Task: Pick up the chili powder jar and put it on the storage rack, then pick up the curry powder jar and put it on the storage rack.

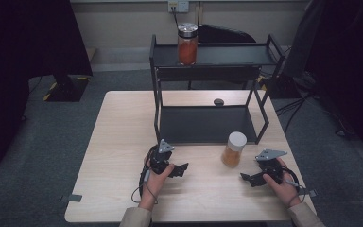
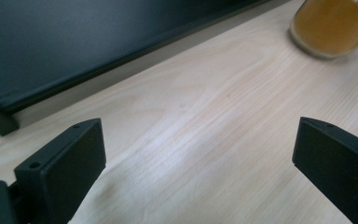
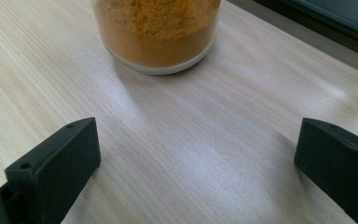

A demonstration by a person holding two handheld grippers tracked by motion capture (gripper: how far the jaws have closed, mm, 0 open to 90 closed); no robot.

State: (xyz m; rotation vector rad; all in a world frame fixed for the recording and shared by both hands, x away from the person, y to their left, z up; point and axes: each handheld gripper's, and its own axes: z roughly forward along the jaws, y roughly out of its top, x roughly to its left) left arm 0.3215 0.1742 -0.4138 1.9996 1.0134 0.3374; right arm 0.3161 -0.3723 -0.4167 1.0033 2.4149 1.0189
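A person stands at the near edge of the desk [image 1: 123, 142] with a claw in each hand, and both claws are spread wide with nothing between their jaws. The thing in play looks to be the jar of yellow-orange powder [image 1: 234, 149], which stands upright on its base, white lid up, on the bare wood just in front of the right end of the black two-tier rack [image 1: 208, 124]. The right claw [image 1: 246, 178] lies low on the desk, just to the near right of the jar, and its jaws point left and slightly away from the person, so the jar sits a little ahead of the opening; in the right gripper view the jar's glass base [image 3: 157, 32] sits straight ahead of the jaws and between their lines. The left claw [image 1: 185, 167] points right along the desk and is clearly farther off, the jar [image 2: 332, 28] showing high and to the right in its own view. The right hand seems better placed for the pickup: a short push forward would bring the jaws around the jar's upright body. A second jar with reddish contents [image 1: 187, 44] stands on the rack's top shelf.
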